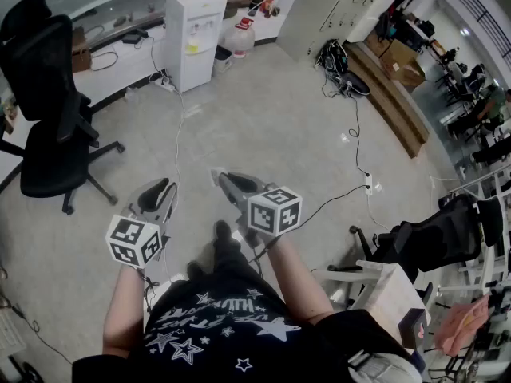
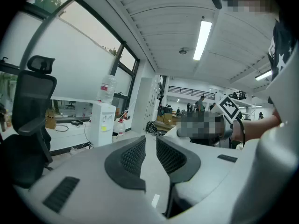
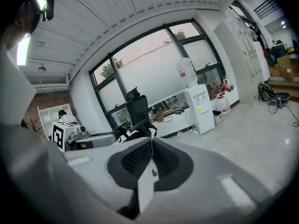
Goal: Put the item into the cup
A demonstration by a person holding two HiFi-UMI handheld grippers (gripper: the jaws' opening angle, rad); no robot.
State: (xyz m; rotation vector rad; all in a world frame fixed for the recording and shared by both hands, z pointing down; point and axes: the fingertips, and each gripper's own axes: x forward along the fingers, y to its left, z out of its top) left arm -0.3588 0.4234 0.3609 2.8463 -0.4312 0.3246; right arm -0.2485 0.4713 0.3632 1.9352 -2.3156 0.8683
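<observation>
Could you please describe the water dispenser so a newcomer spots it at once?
Look along the white counter under the windows. At its right end stands the water dispenser: a tall white cabinet with a bottle on top, unlike the red-capped jug on the floor beside it.

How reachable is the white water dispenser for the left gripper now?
Probably not: the left gripper is held close to the person, and the water dispenser stands well across the floor. Only distance bars it.
</observation>
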